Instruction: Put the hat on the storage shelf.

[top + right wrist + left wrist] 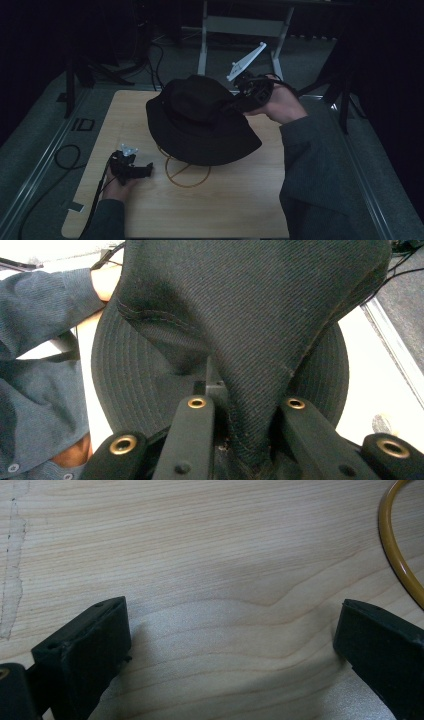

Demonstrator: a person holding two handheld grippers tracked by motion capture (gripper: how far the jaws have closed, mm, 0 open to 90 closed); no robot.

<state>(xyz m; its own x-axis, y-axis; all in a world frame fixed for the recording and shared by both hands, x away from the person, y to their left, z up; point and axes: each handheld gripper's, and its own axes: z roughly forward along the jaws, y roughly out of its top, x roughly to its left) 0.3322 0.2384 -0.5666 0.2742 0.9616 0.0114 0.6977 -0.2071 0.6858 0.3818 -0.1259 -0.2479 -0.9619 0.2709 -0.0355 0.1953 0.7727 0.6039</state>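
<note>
Hat (200,120) pinched in right tongs (235,102) (left tongs (145,170) agape).

Partly hidden under the black hat (200,122): the yellow ring (187,175) on the table (240,210). Cut off by the right edge in the left gripper view, same ring. Buried in hat cloth, the right gripper (245,440) tips.

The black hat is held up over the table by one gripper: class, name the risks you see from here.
1. The right gripper pinches only a fold of the black hat, so the fabric could slip out and the hat drop.
2. The hat hangs over the yellow ring on the table; lowered blind, it may knock or cover the ring.
3. The left gripper rests open by the ring and gives the hat no support.
</note>
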